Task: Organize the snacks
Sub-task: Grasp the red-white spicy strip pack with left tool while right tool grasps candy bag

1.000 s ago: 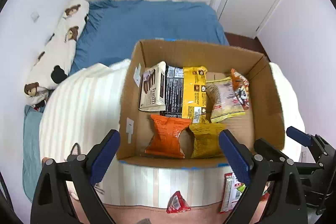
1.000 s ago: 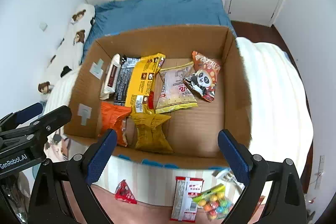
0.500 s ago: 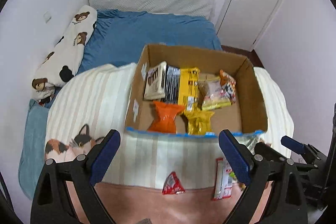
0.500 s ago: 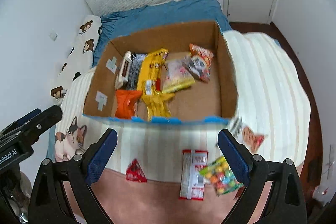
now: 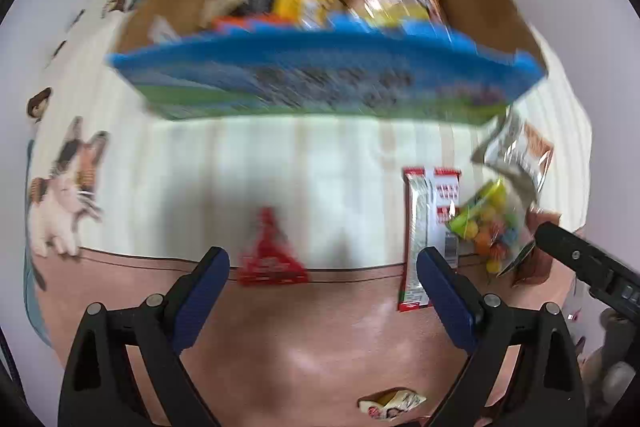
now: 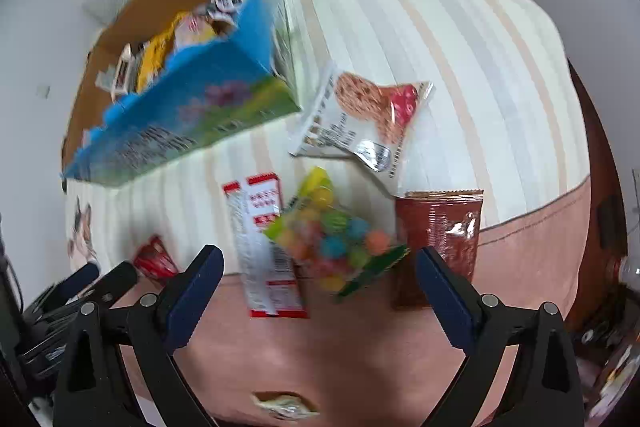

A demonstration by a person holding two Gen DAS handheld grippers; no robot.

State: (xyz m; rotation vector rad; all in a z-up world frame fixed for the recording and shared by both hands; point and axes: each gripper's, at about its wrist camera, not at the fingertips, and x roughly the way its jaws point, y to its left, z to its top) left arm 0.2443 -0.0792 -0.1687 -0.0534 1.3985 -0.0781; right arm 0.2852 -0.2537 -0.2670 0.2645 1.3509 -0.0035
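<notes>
1. Left wrist view: the left gripper point(image 5: 322, 269) points down at the bed, its two blue-padded jaws stand wide apart and nothing is between them.
2. A small red triangular foil packet point(image 5: 271, 255) lies just ahead of the jaws, on the line where the cream striped blanket point(image 5: 248, 163) meets the pink cover point(image 5: 320, 339).
3. To the right lie a long red-and-white wrapped bar point(image 5: 424, 239), a clear bag of coloured candy balls point(image 5: 490, 227) and, above it, a silver cookie packet point(image 5: 516, 155).
4. The cardboard box with blue printed front wall point(image 5: 320, 79) stands further up on the blanket; it holds several snack packets, blurred.
5. A small pale packet point(image 5: 390, 403) lies on the cover near the bottom edge.
6. Right wrist view: the right gripper point(image 6: 318, 267) also points down with its jaws wide apart and empty.
7. The candy bag point(image 6: 336, 235) lies just ahead of the jaws and partly over the red-and-white bar point(image 6: 266, 247).
8. A dark red-brown foil packet point(image 6: 440, 239) lies beside the right jaw; the cookie packet point(image 6: 360, 115) lies above it, near the corner of the box point(image 6: 192, 115).
9. The red packet point(image 6: 154, 261) is at the left, close to the other gripper.
</notes>
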